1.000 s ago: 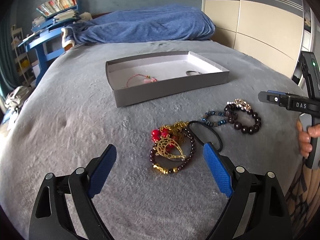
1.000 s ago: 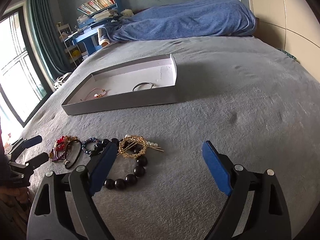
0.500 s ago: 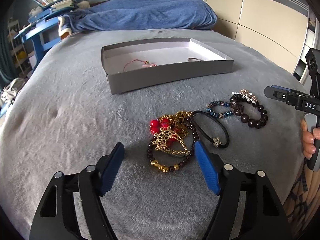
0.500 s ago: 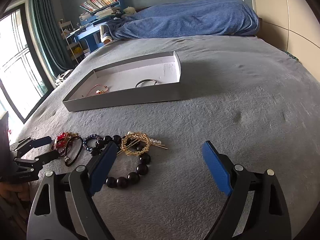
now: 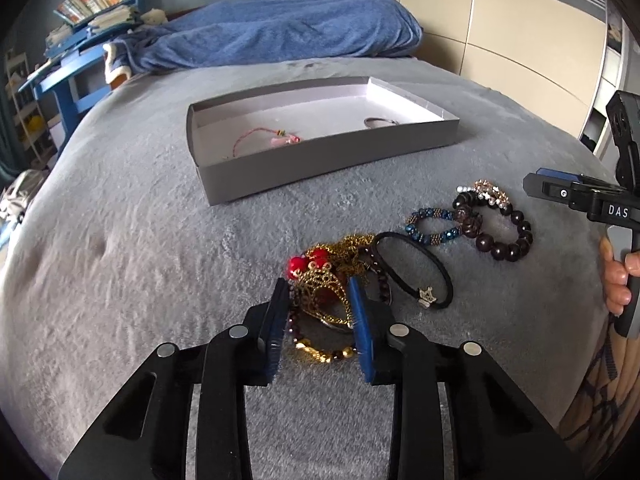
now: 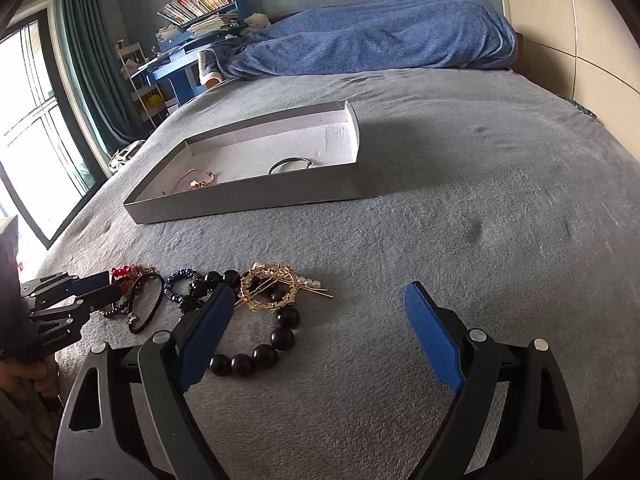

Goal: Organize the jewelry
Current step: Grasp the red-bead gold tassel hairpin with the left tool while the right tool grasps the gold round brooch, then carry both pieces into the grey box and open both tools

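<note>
My left gripper (image 5: 320, 300) has closed around a gold filigree pendant (image 5: 322, 286) in a tangle of red beads and a dark bead bracelet on the grey bed; it also shows in the right wrist view (image 6: 96, 290). Beside the tangle lie a black hair tie (image 5: 416, 274), a blue bead bracelet (image 5: 430, 226) and a large dark bead bracelet (image 5: 500, 232). My right gripper (image 6: 320, 320) is open and empty, just above the dark bead bracelet (image 6: 260, 344) and a gold hair ring (image 6: 270, 286). A grey box (image 5: 320, 168) holds a pink cord bracelet (image 5: 264, 140) and a silver bangle (image 5: 380, 122).
A blue blanket (image 5: 280, 36) lies at the far end of the bed. A blue desk with books (image 5: 80, 40) stands at the back left. Beige wardrobe doors (image 5: 520, 40) stand on the right. A window with green curtains (image 6: 48, 100) is at the left.
My left gripper has moved down and forward onto the jewelry tangle and its jaws have narrowed from wide open to close around the gold pendant. My right gripper has barely moved.
</note>
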Available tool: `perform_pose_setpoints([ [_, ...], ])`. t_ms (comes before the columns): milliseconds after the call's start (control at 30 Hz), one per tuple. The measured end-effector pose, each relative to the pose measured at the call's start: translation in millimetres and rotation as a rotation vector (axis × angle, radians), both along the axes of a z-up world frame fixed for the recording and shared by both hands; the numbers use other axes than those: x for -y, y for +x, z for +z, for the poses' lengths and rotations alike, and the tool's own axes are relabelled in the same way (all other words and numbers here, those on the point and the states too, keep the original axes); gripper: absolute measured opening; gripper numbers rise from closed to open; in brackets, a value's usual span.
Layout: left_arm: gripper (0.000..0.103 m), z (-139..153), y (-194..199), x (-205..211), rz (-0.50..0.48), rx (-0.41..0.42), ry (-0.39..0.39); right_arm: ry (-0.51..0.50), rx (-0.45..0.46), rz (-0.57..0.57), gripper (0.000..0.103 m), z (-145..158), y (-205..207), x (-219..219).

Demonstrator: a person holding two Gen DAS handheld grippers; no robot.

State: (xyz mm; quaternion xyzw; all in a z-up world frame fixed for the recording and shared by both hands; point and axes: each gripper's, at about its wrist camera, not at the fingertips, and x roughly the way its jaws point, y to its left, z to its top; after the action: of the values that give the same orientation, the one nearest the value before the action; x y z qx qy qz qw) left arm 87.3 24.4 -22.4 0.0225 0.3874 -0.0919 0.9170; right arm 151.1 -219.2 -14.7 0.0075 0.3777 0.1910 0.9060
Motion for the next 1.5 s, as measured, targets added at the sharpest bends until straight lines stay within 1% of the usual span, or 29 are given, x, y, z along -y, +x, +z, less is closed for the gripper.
perform_pose_setpoints([
  [100,0.030,5.0,-3.7,-0.9,0.007,0.029,-0.006,0.002,0.000,0.006,0.086,-0.7,-0.5,-0.6],
  [300,0.030,23.2,-6.8,-6.2,0.020,0.082,-0.050,-0.003,-0.002,0.052,0.086,-2.2,0.5,-9.1],
  [433,0.030,33.8,-4.6,-8.0,0.024,0.102,-0.071,-0.013,-0.005,0.097,0.086,-4.9,4.6,-21.2],
  [567,0.030,42.4,-2.7,-9.6,0.027,0.117,-0.080,-0.029,-0.025,0.104,0.085,-12.4,15.0,-30.8],
  [600,0.030,44.2,-2.7,-9.6,0.026,0.121,-0.080,-0.035,-0.030,0.104,0.083,-14.3,17.0,-32.0],
  [667,0.030,46.2,-2.1,-9.4,0.022,0.125,-0.081,-0.054,-0.049,0.111,0.075,-19.8,21.1,-36.5],
  [733,0.030,46.7,-1.7,-9.4,0.020,0.126,-0.084,-0.070,-0.060,0.116,0.060,-23.5,21.8,-39.4],
  [767,0.030,46.7,-1.7,-8.5,0.018,0.126,-0.084,-0.069,-0.059,0.117,0.057,-24.2,21.2,-38.5],
  [833,0.030,47.2,-0.9,-7.1,0.015,0.125,-0.082,-0.065,-0.055,0.115,0.040,-24.7,19.2,-36.7],
  [867,0.030,47.6,-0.7,-6.2,0.013,0.125,-0.080,-0.063,-0.054,0.112,0.039,-24.7,18.6,-35.6],
  [1133,0.030,57.4,-3.9,-4.1,0.006,0.149,-0.074,-0.023,-0.026,0.114,0.039,-16.1,10.5,-28.9],
  [1500,0.030,78.8,-2.0,-5.9,-0.007,0.190,-0.084,0.063,0.012,0.090,0.038,11.1,-0.1,-10.9],
])
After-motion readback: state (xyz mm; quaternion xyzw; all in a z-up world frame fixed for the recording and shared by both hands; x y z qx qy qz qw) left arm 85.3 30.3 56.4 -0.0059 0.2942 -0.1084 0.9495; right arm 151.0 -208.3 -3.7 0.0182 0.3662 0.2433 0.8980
